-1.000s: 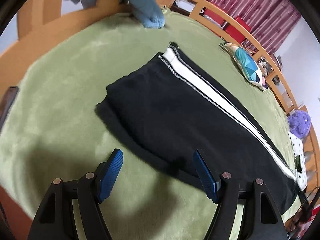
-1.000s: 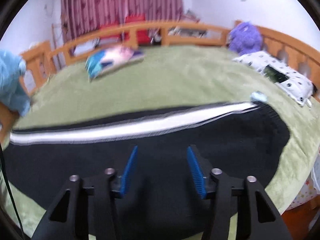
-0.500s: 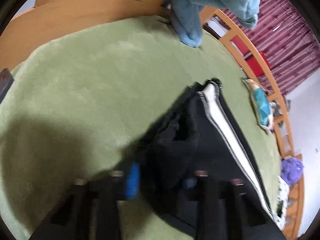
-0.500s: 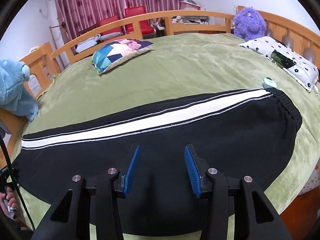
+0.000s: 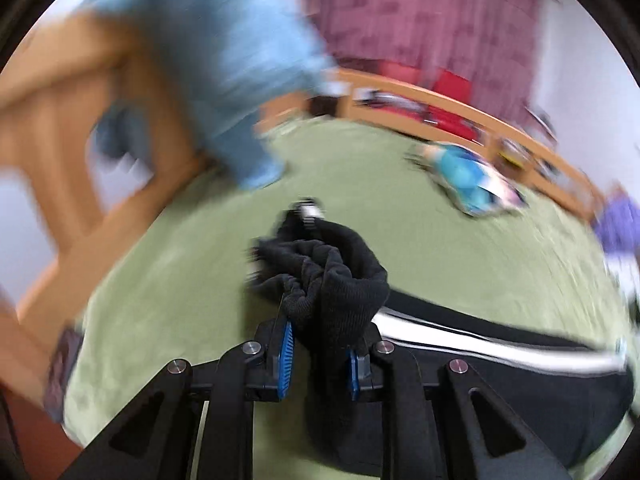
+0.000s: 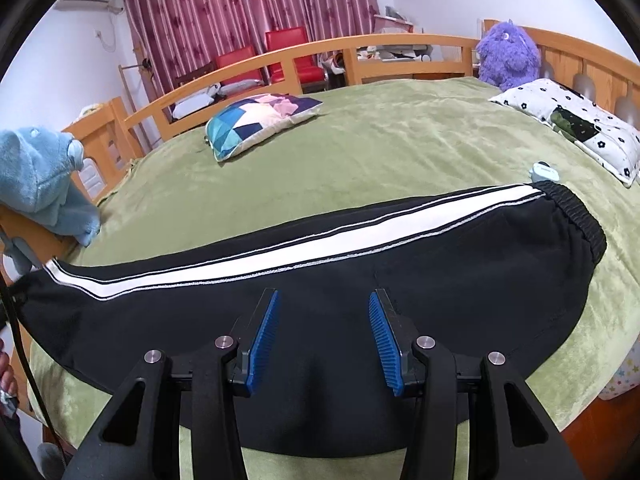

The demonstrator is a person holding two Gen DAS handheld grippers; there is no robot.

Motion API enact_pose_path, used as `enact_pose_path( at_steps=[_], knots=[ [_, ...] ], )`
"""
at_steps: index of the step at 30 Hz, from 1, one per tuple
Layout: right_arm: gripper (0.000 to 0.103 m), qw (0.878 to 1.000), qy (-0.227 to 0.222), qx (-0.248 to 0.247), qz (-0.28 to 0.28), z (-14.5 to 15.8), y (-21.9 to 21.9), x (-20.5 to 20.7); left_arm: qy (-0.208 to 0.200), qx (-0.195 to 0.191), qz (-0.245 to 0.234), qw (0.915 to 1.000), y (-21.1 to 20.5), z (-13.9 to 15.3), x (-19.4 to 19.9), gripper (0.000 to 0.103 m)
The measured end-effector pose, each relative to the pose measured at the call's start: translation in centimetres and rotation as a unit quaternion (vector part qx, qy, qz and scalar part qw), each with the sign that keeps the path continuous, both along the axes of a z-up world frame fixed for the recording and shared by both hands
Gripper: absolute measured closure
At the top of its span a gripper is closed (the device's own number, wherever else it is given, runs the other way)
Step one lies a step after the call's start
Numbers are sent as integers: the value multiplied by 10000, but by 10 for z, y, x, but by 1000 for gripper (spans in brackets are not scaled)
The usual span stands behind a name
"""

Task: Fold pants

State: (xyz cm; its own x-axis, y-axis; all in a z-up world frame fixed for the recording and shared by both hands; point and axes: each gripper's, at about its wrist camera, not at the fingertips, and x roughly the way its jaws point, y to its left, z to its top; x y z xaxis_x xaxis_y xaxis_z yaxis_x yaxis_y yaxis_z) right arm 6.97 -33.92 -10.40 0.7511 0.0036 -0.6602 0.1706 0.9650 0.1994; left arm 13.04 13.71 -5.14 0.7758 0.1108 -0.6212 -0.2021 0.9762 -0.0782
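Observation:
Black pants with a white side stripe lie lengthwise across a green bed cover, waistband at the right, leg cuffs at the left. My left gripper is shut on the bunched cuff end of the pants and holds it lifted above the bed; that view is blurred. My right gripper is open and empty, hovering just above the middle of the pants.
A wooden bed rail rings the bed. A patterned pillow, a purple plush toy, a floral pillow and a small pale blue object lie on it. A blue plush hangs on the left rail.
My left gripper closed on the cuff end of the pants and lifted it, swinging towards the waistband side. My right gripper stayed open over the pants.

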Motion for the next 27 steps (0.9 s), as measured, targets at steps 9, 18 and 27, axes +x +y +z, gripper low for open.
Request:
enact_pose_path(
  at_steps=[9,18,27],
  knots=[
    [57,9990,-223,261,-295,9,-37,-28,277,175,-1851,9822,-196,-3,-14,83],
    [57,9965,-14,716,-431,-1,-66,-34,1620,-262,-3019,9391,-272,-83,-22,75],
    [52,9979,188,612,13,-9,-33,-15,1147,-381,-3050,9447,-216,-51,-52,21]
  ],
)
